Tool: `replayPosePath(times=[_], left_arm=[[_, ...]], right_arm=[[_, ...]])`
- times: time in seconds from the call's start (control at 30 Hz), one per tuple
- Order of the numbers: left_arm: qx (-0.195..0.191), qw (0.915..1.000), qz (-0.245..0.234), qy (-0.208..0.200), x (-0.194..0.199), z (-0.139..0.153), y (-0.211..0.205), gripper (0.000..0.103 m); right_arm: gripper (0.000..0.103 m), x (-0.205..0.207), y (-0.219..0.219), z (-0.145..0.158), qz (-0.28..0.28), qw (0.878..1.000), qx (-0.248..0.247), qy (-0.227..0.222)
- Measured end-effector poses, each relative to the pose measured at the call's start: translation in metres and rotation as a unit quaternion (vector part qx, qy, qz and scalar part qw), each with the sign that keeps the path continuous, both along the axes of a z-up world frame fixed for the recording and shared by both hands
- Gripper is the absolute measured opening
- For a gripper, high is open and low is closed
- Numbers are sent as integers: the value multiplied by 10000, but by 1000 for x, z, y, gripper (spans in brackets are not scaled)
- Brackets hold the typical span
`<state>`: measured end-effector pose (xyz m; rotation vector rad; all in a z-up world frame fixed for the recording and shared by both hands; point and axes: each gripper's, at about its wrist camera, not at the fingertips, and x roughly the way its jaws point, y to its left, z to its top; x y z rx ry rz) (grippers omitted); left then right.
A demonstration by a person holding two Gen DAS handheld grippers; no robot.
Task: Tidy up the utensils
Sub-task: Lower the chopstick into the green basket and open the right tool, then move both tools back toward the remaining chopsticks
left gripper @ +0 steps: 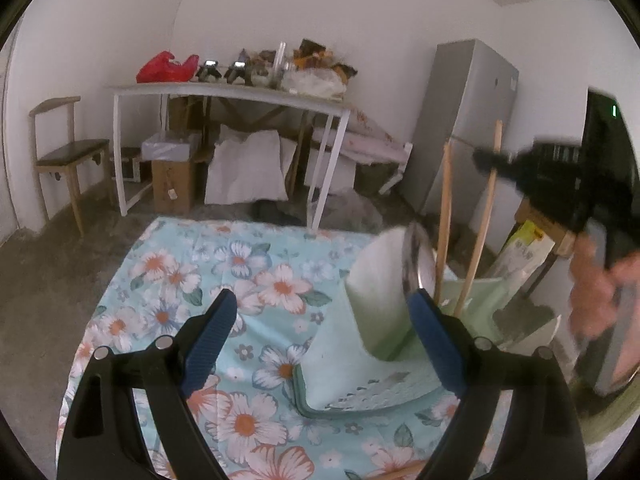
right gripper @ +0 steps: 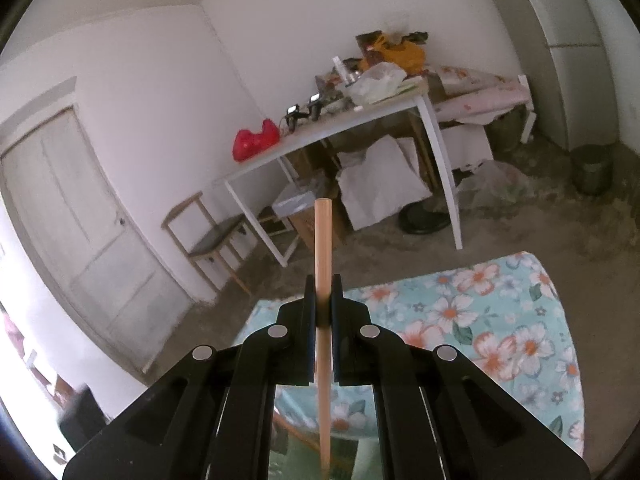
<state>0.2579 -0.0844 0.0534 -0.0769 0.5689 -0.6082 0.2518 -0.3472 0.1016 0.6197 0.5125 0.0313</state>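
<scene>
My left gripper is open, its blue-padded fingers spread over the floral tablecloth. A pale green utensil holder stands between and just beyond the fingers, close to the right finger. A metal spoon bowl and two wooden chopsticks rise from it. My right gripper shows at the right, shut on the right chopstick. In the right wrist view my right gripper is shut on that wooden chopstick, which runs upright between the fingers.
The table with the floral cloth ends near a concrete floor. A white table with bags and clutter stands at the back wall, a wooden chair to its left, a grey fridge to its right. A door is at left.
</scene>
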Motion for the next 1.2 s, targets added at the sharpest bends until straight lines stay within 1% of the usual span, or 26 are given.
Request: replayPosePath(times=[0.07,0.1,0.13,0.17,0.2,0.23,0.3,0.33,0.4,0.5,0.6,0.73,0.8,0.87,0.93,1.0,1.03,1.1,1.17,1.2], left_arm=[[-67,10000,32,-24,-2,5,4,86],[-89,9999,54,-41,-5,8,7,86],[-99,9999,70,-51,-5,10,8,86],[-113,9999,82,-62,-7,11,11,86],[-123,9999,97,-66,-9,13,14,86],[-127,9998,110,-66,-11,14,15,86],[-162,9997,144,-78,-15,17,20,86],[-196,9996,168,-72,-17,18,25,86],[-271,9994,210,-52,-21,20,32,86],[-350,9991,248,-10,-28,22,43,86],[-383,9989,265,10,-38,25,54,88],[-345,9991,221,110,-58,23,73,91],[-274,9992,161,235,-67,16,81,92],[-147,9989,88,437,-74,8,85,93],[25,9979,14,649,-81,-3,86,94],[246,9955,-57,918,-90,-17,86,95],[317,9943,-79,1019,-93,-24,87,96],[485,9904,-100,1287,-100,-41,86,97],[577,9870,-111,1495,-105,-56,86,97],[641,9840,-113,1661,-108,-66,86,97]], right_arm=[[7,-1,10,-7,223,9995,-119,171],[9,-3,15,-10,284,9990,-221,261],[19,-6,17,-12,291,9986,-318,313],[26,-9,19,-12,300,9981,-410,346],[42,-12,19,-10,282,9979,-471,356],[56,-17,17,-8,205,9978,-520,353],[60,-24,13,-1,85,9979,-575,299],[64,-27,11,2,38,9979,-593,267],[68,-36,4,10,-114,9978,-624,216],[70,-54,-1,21,-347,9967,-725,102],[70,-74,-5,28,-647,9946,-806,19],[73,-114,5,36,-1030,9903,-893,-261],[75,-127,17,33,-984,9905,-913,-314],[78,-136,34,25,-783,9926,-890,-277],[83,-141,52,14,-486,9949,-876,-131],[84,-142,73,-5,-102,9952,-949,202],[85,-143,85,-19,94,9940,-995,437],[85,-143,101,-42,383,9900,-1069,833],[85,-145,115,-69,617,9825,-1187,1299],[85,-146,121,-82,715,9780,-1237,1520]])
